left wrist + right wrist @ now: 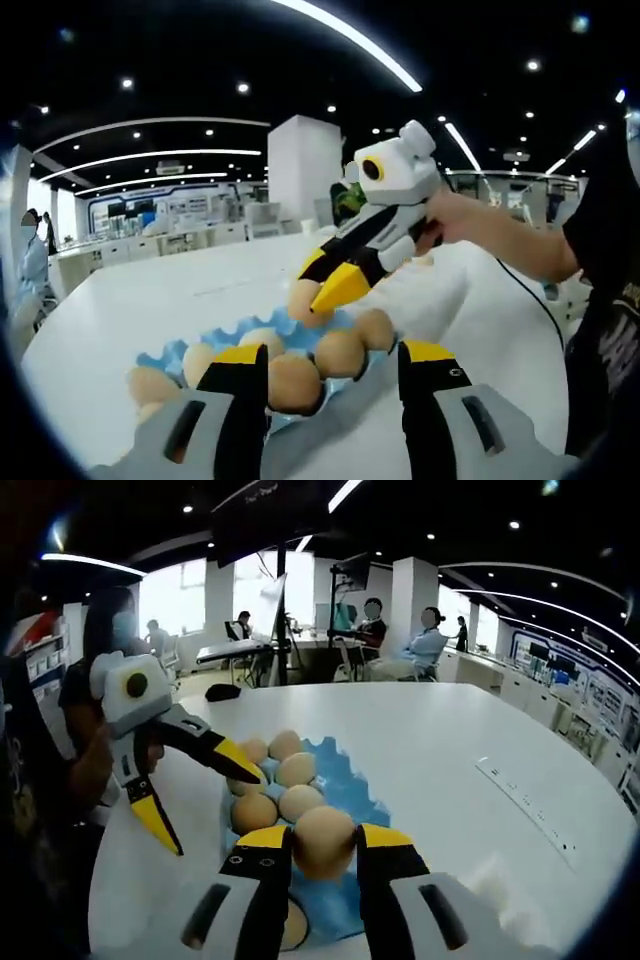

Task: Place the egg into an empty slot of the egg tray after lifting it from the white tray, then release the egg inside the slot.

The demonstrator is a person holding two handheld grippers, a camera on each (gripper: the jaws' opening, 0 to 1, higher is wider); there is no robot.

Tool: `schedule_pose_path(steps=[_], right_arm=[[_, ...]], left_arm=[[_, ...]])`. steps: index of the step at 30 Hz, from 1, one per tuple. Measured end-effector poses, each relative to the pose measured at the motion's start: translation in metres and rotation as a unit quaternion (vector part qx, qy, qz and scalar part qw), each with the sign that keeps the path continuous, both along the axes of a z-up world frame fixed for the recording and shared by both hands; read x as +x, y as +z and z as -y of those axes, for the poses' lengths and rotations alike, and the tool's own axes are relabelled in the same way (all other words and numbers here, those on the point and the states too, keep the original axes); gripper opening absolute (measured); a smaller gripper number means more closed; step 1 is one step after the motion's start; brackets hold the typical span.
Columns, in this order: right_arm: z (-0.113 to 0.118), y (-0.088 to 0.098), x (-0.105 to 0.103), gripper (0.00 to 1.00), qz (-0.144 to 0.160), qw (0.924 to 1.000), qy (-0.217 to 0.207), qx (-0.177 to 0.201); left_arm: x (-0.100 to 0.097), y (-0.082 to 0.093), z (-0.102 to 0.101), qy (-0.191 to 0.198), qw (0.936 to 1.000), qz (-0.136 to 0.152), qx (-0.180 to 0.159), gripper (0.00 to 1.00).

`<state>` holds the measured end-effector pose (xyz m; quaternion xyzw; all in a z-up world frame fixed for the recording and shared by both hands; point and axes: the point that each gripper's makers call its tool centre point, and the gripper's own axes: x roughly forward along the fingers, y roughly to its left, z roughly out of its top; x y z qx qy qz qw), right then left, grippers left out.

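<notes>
1. Brown and smooth, the oval egg (323, 842) sits clamped between the yellow-tipped jaws of the right gripper (322, 852), which are closed onto its two sides.
2. From the left gripper view, that same right gripper (325, 290) reaches in from the right with the egg (306, 303) at its tips, held over the far edge of the blue moulded egg tray (168, 354).
3. The egg tray (350, 800) lies on the white table top (470, 740) and already carries several brown eggs in its cups (I cannot count them surely through the fisheye).
4. Whether the gripped egg touches the tray or hangs just above it, I cannot tell.
5. The left gripper (333, 375) has its jaws spread wide with nothing between them, poised near the tray's near edge; in the right gripper view it (215, 800) shows at the left, also parted.
6. A person's hand (450, 215) holds the right gripper's white body.
</notes>
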<state>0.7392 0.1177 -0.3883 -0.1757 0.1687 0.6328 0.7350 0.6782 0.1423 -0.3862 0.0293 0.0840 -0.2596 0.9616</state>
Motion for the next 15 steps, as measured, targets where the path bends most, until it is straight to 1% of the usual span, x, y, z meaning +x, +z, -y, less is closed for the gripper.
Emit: schedule_pose_path(steps=[3,5,13,15], right_arm=[[-0.004,-0.004,-0.001,0.27,-0.003,1.0,0.001,0.0],[-0.005,-0.005,0.007,0.27,-0.007,1.0,0.003,-0.002],[-0.014,-0.011,0.01,0.27,-0.005,1.0,0.002,-0.005],[-0.014,-0.013,0.007,0.26,-0.009,0.9999,0.006,-0.011]], left_arm=[[0.0,0.001,-0.002,0.002,1.0,0.001,-0.001,0.53],[0.0,0.001,-0.002,0.002,1.0,0.001,-0.001,0.53],[0.0,0.002,-0.003,0.003,1.0,0.003,-0.001,0.53],[-0.001,0.007,-0.003,-0.001,0.9999,0.007,-0.014,0.53]])
